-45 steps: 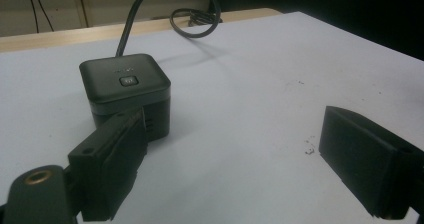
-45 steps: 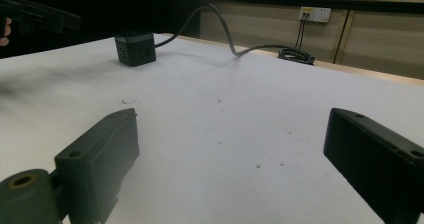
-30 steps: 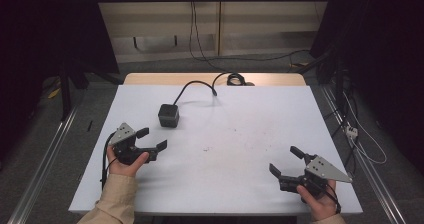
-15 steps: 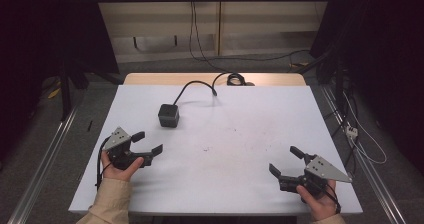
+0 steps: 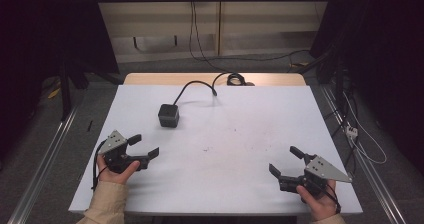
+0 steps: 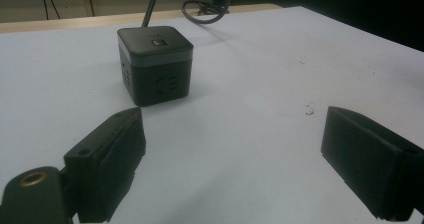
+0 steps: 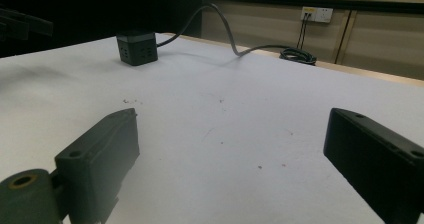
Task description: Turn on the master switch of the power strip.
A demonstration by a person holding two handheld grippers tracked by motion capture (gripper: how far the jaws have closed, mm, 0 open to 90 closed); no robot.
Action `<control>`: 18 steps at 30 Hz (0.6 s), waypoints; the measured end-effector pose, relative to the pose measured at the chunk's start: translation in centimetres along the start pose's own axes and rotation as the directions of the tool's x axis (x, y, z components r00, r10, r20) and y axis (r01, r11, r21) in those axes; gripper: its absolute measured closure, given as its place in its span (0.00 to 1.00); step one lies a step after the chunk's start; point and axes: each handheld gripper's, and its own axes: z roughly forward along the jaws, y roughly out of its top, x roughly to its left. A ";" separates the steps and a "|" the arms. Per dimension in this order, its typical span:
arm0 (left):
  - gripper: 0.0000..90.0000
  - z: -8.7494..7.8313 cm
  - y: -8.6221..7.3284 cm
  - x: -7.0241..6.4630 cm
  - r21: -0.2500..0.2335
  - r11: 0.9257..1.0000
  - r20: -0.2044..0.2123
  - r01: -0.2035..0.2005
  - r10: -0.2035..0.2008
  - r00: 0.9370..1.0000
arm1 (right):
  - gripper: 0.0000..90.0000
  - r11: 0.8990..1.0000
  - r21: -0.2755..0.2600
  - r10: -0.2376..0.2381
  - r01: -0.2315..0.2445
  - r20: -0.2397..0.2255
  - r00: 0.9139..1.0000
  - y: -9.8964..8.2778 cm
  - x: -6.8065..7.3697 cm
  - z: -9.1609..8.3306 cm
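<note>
A black cube-shaped power socket (image 5: 168,115) (image 6: 155,64) (image 7: 136,47) stands on the white table (image 5: 250,124), its dark cable (image 5: 197,86) running off the far edge. My left gripper (image 5: 144,146) (image 6: 232,159) rests low at the table's left front, open, jaws wide apart with nothing between them, the cube a short way ahead of it. At the right front, my right gripper (image 5: 286,161) (image 7: 235,164) is open too, empty, pointing across the table toward the cube.
A coil of cable (image 5: 234,79) lies on the wooden strip (image 5: 150,79) at the table's far edge. Metal rails (image 5: 45,149) run along both sides on the floor. A wall socket (image 7: 316,14) sits on the far cabinet.
The left gripper has drawn back toward the person and dropped lower, away from the cube. The right gripper has stayed put.
</note>
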 end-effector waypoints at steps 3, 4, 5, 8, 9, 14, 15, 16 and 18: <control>0.11 -0.2 -0.1 0.1 -0.002 1.000 -0.004 0.005 -0.005 1.000 | 0.08 1.000 0.000 -0.001 0.001 -0.001 1.000 0.0 0.0 0.0; 0.12 -0.3 -0.2 0.1 -0.001 1.000 -0.007 0.003 -0.003 1.000 | 0.08 1.000 -0.001 -0.001 0.001 -0.001 1.000 0.0 0.0 0.0; 0.12 -0.3 -0.2 0.2 0.001 1.000 -0.006 -0.001 0.001 1.000 | 0.08 1.000 0.000 0.000 0.000 0.000 1.000 0.0 0.0 0.0; 0.12 -0.5 -0.3 0.1 0.002 1.000 -0.008 0.002 -0.002 1.000 | 0.08 1.000 -0.001 0.000 0.000 -0.001 1.000 0.0 0.0 0.0; 0.12 -0.5 -0.4 0.1 0.001 1.000 -0.005 0.001 -0.001 1.000 | 0.08 1.000 -0.001 0.000 0.000 -0.001 1.000 0.0 0.0 0.0; 0.11 -0.7 -0.5 0.1 0.003 1.000 -0.004 -0.003 0.003 1.000 | 0.08 1.000 -0.001 0.000 0.000 -0.001 1.000 0.0 0.0 0.0; 0.11 -0.7 -0.5 0.1 0.001 1.000 -0.004 -0.001 0.001 1.000 | 0.08 1.000 -0.001 0.000 0.000 0.000 1.000 0.0 0.0 0.0; 0.11 -0.8 -0.5 0.1 -0.001 1.000 -0.003 0.000 0.000 1.000 | 0.08 1.000 -0.001 0.000 0.000 0.000 1.000 0.0 0.0 0.0; 0.11 -0.9 -0.6 0.1 0.005 1.000 -0.002 -0.009 0.009 1.000 | 0.08 1.000 -0.002 0.000 0.000 0.000 1.000 0.0 0.0 0.0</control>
